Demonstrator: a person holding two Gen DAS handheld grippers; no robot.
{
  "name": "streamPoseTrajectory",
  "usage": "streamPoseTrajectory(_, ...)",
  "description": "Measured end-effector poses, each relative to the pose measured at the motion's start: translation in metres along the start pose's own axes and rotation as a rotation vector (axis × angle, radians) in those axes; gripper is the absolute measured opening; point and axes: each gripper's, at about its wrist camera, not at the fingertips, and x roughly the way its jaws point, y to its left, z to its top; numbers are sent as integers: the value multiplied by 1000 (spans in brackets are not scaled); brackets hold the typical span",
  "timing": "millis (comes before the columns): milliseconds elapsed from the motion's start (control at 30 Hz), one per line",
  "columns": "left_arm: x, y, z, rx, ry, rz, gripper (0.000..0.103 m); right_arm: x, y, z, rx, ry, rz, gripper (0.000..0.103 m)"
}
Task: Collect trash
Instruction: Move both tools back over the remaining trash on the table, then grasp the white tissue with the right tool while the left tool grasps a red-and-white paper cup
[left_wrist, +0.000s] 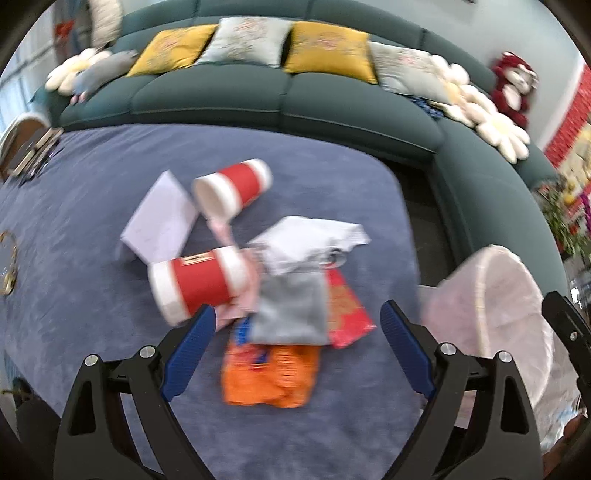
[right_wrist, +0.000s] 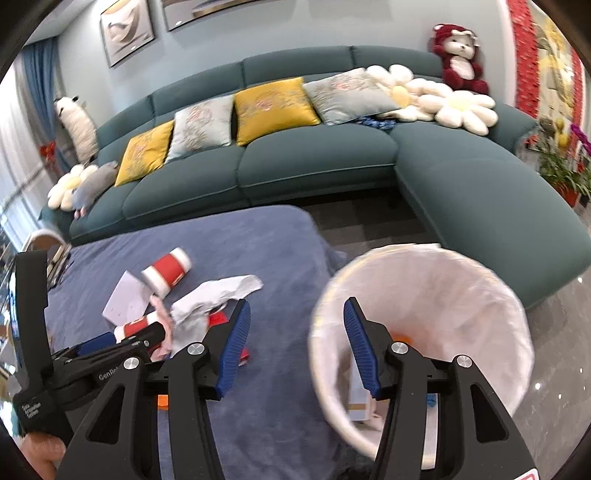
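In the lined bin a box; both grippers' fingers apart, empty

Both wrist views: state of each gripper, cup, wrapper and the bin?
Left gripper: open, empty, over the trash pile.
Right gripper: open, empty, at the bin's near rim.
Near red paper cup: on its side.
Far red paper cup: on its side, mouth toward the camera.
Orange snack wrapper: flat, partly under a grey pouch.
Trash bin: lined, some trash inside.
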Motion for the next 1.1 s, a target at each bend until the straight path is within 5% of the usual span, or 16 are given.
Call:
streamPoseTrajectory(267, 20, 63, -3, -82, 28, 73, 86, 35, 50, -5, -68, 66, 51, 51)
streamPoseTrajectory(633, 55, 89, 2, -114, 70, 47, 82, 94, 102, -6, -129, 153, 111, 51)
streamPoseTrajectory(800, 71, 89, 5, -114, 100, -3, 68, 121, 122, -5, -170, 171, 125, 51)
streamPoseTrajectory(1100, 75, 86, 9, -105, 127, -116, 19, 163, 142, -1, -231, 206, 131, 51)
